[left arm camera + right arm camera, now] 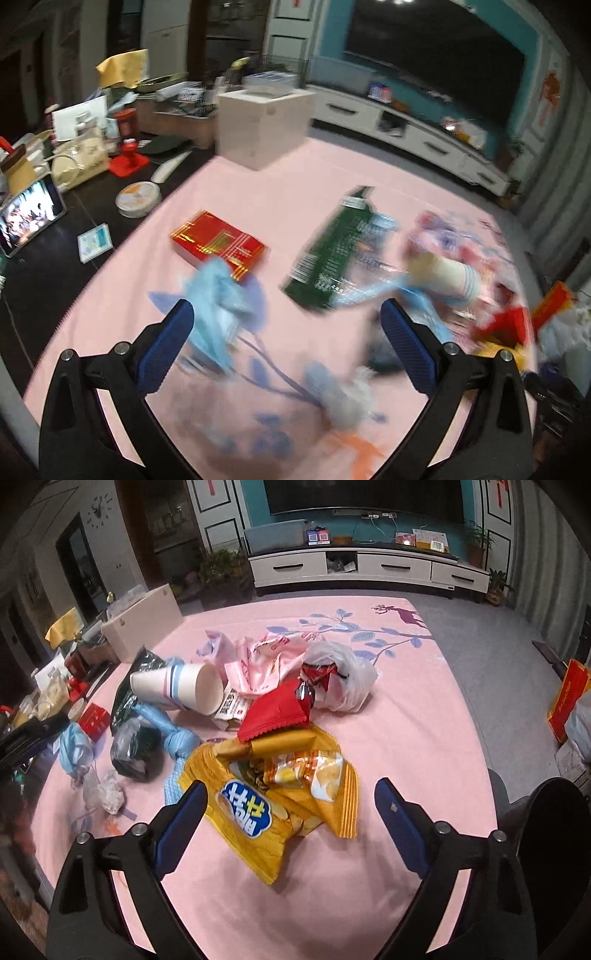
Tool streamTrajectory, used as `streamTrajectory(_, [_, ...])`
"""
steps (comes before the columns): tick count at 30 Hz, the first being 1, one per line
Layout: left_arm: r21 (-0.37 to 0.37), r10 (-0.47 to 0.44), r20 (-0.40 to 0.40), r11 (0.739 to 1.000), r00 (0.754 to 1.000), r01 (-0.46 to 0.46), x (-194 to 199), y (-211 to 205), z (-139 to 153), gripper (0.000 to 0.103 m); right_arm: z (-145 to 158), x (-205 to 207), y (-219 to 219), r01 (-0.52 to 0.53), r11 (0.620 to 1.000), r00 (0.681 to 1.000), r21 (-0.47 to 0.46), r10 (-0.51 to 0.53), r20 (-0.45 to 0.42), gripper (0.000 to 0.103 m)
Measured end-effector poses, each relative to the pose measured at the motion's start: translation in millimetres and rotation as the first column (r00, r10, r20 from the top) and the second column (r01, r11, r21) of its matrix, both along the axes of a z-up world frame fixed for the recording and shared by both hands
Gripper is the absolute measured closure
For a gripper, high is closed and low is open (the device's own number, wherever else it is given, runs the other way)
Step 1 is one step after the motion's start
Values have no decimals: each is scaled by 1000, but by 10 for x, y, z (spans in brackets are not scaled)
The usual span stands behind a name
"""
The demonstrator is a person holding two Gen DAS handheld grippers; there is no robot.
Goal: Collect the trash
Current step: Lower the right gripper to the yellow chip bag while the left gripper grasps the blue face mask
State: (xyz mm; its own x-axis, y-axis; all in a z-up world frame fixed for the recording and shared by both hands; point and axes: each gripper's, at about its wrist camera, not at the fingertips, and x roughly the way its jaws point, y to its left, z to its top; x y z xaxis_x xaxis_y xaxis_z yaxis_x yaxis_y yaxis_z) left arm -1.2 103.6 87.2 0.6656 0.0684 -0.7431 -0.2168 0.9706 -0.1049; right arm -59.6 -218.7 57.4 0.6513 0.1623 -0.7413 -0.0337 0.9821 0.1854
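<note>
Trash lies scattered on a pink cloth (pixel 406 738). My right gripper (pixel 291 808) is open, with a yellow chips bag (pixel 280 797) lying between and beyond its fingers; the pads do not press on it. Past the bag are a red wrapper (pixel 277 712), a paper cup (pixel 184 688) on its side, a pink bag (pixel 258 661) and a white plastic bag (pixel 343 679). The left wrist view is blurred. My left gripper (pixel 288 321) is open and holds nothing. A crumpled light blue piece (pixel 218 306) lies by its left finger, with a red box (pixel 218 245) and a green packet (pixel 332 254) beyond.
A pale box (pixel 144 624) stands at the cloth's far left corner. A dark table (pixel 55 277) to the left is crowded with a tablet (pixel 29 221) and small items. A white TV cabinet (pixel 369 566) lines the back wall. A red shopping bag (pixel 567 698) stands on the right.
</note>
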Motion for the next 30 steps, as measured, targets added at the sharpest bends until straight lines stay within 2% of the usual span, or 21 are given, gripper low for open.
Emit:
streamTrajectory(1, [27,25,-30,999,999,-24,106,90,-88,3,-1,29,-5,2,1000,1000,5,-2,-4,16])
streamTrajectory(3, [35,50,-66,998,997,-48,220,187,-217,7,-20,49,4,1,1000,1000,15,-1,-13,18])
streamTrajectory(5, [-9,70,-105,997,992,-71,293,288,-394,14,-32,86,19,0,1000,1000,18,1,-15,18])
streamTrajectory(7, [-62,71,-132,995,989,-80,335,347,-509,27,-41,126,8,13,999,1000,41,-12,-21,18])
streamTrajectory(9, [-64,84,-133,994,988,-93,344,368,-569,31,-76,179,-17,28,995,998,97,-23,-50,18])
streamTrajectory(10, [-50,95,-134,993,986,-103,340,366,-578,39,-97,196,-13,35,992,998,121,-27,-62,18])
streamTrajectory(11, [-39,103,-133,993,986,-109,337,371,-585,42,-112,200,10,37,992,997,123,-30,-65,18])
streamTrajectory(13, [-42,108,-121,993,987,-113,311,363,-579,63,-113,199,86,47,996,997,74,-43,-57,18])
streamTrajectory(14, [-53,110,-117,992,987,-117,306,385,-584,66,-94,195,154,59,998,997,24,-58,-43,18])
streamTrajectory(16, [-82,117,-106,989,987,-126,264,407,-571,70,-39,197,286,90,994,996,-56,-91,-13,16])
streamTrajectory(18, [-112,117,-85,986,990,-126,192,412,-519,73,-15,224,373,122,988,992,-93,-123,-2,6])
streamTrajectory(19, [-126,112,-73,985,991,-121,157,402,-477,74,-19,246,405,132,985,991,-107,-133,-5,5])
streamTrajectory(21, [-133,106,-36,985,994,-110,73,356,-370,75,-29,319,497,152,981,988,-124,-155,-16,5])
streamTrajectory(24, [-102,91,24,991,996,-88,-59,247,-199,75,-91,442,601,181,974,981,-134,-188,-42,5])
streamTrajectory(28, [-118,37,74,993,997,-28,-167,107,-66,75,-277,542,708,202,947,973,-251,-223,-58,5])
streamTrajectory(30, [-118,21,95,993,995,-10,-207,26,-5,75,-312,534,699,209,938,972,-277,-231,-50,5])
